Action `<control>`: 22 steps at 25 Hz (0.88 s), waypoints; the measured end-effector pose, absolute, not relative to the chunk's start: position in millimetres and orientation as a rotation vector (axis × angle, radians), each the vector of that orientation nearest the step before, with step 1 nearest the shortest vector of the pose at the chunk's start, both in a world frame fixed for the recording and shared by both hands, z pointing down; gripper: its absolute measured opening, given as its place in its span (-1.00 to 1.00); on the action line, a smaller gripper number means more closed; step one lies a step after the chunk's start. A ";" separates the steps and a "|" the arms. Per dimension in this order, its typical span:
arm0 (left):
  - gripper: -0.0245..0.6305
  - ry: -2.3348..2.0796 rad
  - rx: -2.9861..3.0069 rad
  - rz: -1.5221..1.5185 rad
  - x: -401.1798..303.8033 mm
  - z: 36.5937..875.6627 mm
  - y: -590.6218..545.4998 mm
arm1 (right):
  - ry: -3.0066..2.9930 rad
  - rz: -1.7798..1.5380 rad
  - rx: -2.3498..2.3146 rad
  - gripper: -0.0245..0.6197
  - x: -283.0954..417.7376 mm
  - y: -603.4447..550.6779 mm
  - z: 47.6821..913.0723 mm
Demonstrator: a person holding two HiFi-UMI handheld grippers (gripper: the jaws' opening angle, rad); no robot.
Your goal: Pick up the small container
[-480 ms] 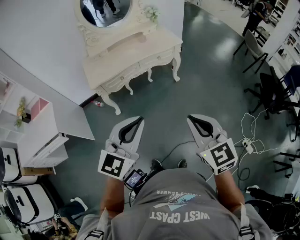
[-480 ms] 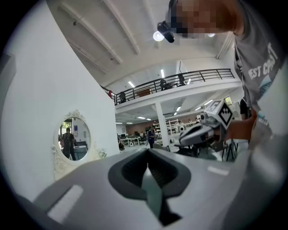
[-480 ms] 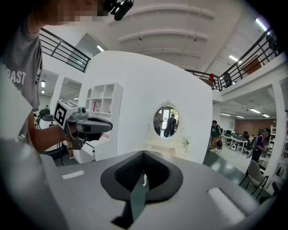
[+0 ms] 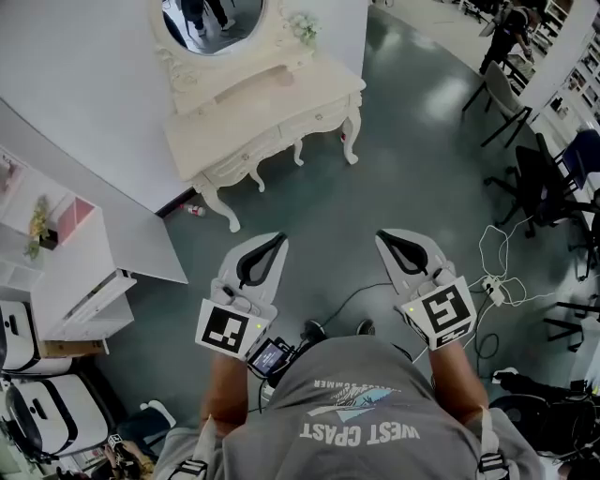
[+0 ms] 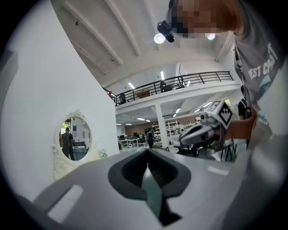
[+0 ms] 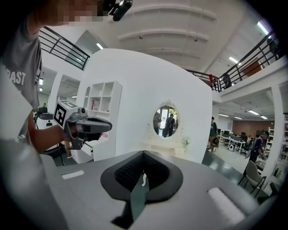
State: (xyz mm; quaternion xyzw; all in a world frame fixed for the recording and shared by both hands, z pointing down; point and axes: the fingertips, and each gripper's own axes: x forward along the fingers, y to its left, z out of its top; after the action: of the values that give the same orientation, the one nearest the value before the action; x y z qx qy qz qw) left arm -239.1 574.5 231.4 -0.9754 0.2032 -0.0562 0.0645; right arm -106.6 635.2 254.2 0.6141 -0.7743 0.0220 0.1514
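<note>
Approach step, I reckon. Grey left gripper and right gripper both closed, empty. I see no small container; next, head for cream carved dressing table, well apart.

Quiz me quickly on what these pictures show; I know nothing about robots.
1. True or false: the left claw holds something.
2. What is mounted above the dresser? A) an oval mirror B) a clock C) a window
3. In the head view, what furniture stands left of the dresser?
Key: 1 false, it is shut and empty. 2 A. 3 a white shelf.
</note>
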 end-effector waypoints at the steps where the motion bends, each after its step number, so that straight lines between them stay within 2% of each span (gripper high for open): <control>1: -0.92 0.612 -2.945 -0.165 -241.6 231.2 573.0 | -2.220 0.061 1.764 -0.92 -108.8 634.0 254.0; 14: -0.92 0.643 -2.935 -0.104 -273.8 231.6 542.0 | -2.233 0.064 1.747 -0.92 -135.1 601.5 252.3; 22: -0.92 0.684 -2.910 -0.141 -253.9 240.7 519.7 | -2.269 0.082 1.718 -0.92 -107.0 570.7 259.2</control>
State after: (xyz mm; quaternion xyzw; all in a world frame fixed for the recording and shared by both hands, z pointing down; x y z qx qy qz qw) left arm -253.9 519.7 240.7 -0.9697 0.2279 -0.0470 0.0746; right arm -107.0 570.7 259.2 0.5968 -0.7884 0.0284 0.1467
